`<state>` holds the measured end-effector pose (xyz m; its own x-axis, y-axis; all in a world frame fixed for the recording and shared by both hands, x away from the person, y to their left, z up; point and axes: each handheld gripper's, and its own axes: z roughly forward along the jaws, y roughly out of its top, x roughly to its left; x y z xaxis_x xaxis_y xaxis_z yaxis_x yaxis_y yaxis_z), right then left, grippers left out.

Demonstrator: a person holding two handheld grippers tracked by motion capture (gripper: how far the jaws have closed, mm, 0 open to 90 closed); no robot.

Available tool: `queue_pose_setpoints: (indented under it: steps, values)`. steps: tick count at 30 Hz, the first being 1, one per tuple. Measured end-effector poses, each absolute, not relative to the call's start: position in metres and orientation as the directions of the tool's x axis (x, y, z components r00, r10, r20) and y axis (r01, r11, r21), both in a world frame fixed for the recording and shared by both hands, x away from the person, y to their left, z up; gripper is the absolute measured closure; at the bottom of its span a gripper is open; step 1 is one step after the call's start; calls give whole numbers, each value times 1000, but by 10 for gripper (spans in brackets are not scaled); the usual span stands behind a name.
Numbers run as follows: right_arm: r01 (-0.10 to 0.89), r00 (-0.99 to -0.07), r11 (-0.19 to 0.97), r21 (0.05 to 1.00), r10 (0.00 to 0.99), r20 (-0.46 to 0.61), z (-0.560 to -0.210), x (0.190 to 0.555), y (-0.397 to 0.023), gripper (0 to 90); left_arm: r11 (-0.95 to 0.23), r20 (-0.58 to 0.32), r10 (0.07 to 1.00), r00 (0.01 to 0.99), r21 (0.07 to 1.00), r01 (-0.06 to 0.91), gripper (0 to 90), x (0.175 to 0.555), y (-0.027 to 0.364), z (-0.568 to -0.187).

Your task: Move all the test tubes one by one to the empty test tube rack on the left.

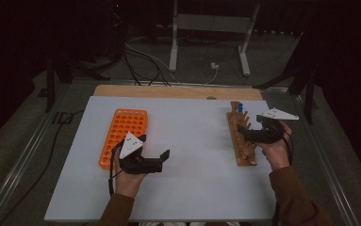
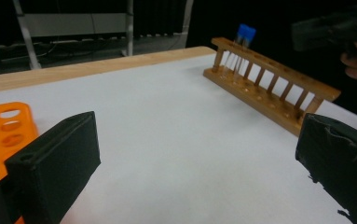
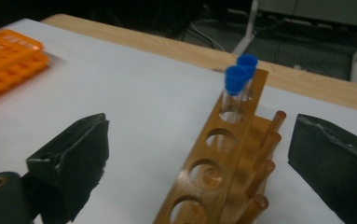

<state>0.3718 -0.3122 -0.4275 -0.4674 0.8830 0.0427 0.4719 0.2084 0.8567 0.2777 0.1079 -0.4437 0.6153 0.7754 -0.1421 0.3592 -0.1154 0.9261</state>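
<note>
Two forearms in brown sleeves enter at the bottom edge of the high view, each hand carrying one black, blocky two-jaw gripper topped with a pale three-cornered plate. At lower left of centre, the left gripper (image 1: 153, 152) has its jaws spread wide with nothing between them, hovering over bare white tabletop (image 1: 192, 141) just right of one orange plastic rack (image 1: 124, 136), a flat rectangular tray pierced by a grid of round holes. At right of centre, the right gripper (image 1: 245, 133) has its jaws wide apart too, gripping nothing; in the right gripper view they flank the near end of one wooden rack (image 3: 223, 158).

That wooden rack is a long, narrow, varnished brown frame: a top rail bored with a row of round holes, plus a side row of short round pegs. Two clear tubes (image 3: 234, 95) with blue caps stand upright in its two farthest holes, in the upper middle of the right gripper view; the nearer holes are vacant. The white sheet is matte and smooth, with a strip of light wood along its far edge.
</note>
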Motion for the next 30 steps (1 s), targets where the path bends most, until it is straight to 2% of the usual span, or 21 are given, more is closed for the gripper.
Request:
queue_pose_setpoints:
  steps: [4, 9, 12, 16, 19, 25, 30]
  values:
    - [486, -450, 209, 848, 892, 38, -428, 386, -312, 88, -141, -126, 766, 630, 924, 355, 8, 277, 100, -446]
    - [502, -424, 187, 845, 904, 52, -426, 405, -312, 175, -150, -127, 755, 644, 922, 357, 8, 277, 95, -448]
    - [512, -415, 188, 838, 909, 50, -430, 414, -310, 265, -152, -129, 752, 647, 921, 360, 8, 277, 93, -449]
    - [519, -397, 201, 831, 917, 27, -438, 424, -304, 446, -155, -128, 750, 649, 920, 360, 8, 276, 92, -450]
    - [536, -374, 188, 823, 927, 31, -446, 431, -303, 535, -161, -127, 746, 653, 918, 362, 8, 276, 91, -451]
    - [540, -353, 173, 824, 935, 35, -451, 437, -303, 653, -166, -127, 742, 658, 917, 364, 8, 276, 89, -452]
    - [553, -378, 214, 805, 926, 13, -452, 441, -300, 717, -168, -128, 741, 659, 915, 368, 8, 276, 88, -453]
